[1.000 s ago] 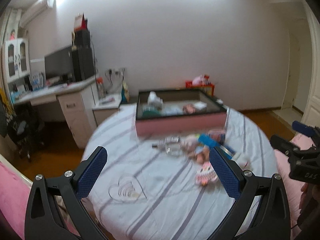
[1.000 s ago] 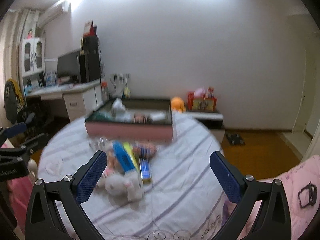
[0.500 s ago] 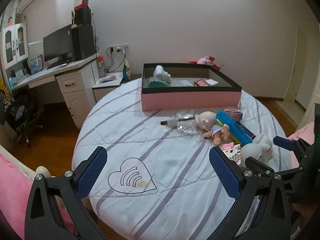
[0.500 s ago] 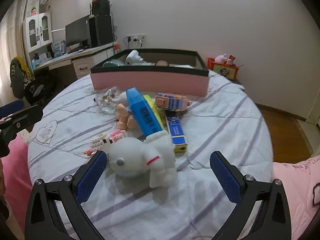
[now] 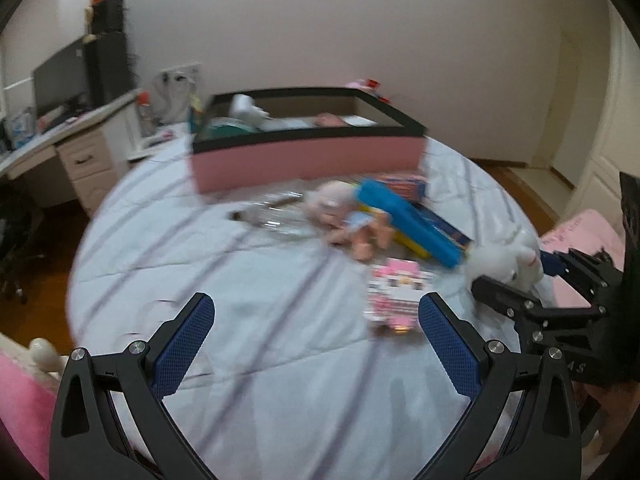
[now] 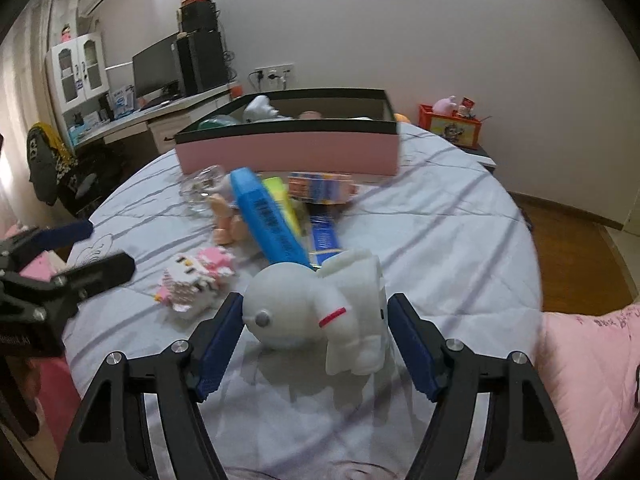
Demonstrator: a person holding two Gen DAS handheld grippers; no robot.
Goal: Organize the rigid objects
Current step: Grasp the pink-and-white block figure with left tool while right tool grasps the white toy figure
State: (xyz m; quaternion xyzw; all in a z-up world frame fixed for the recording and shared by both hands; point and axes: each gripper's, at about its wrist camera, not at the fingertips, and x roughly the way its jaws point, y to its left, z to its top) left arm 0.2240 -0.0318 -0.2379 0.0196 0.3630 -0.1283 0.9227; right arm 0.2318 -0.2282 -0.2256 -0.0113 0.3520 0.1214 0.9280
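The right hand-held gripper [image 6: 316, 334] straddles a white plastic astronaut figure [image 6: 320, 312] on the round striped bed [image 6: 440, 220], blue pads flanking it, contact unclear; the left hand-held gripper [image 5: 316, 344] hovers spread wide; beyond both, a pink cardboard box [image 6: 288, 152] holds toys.
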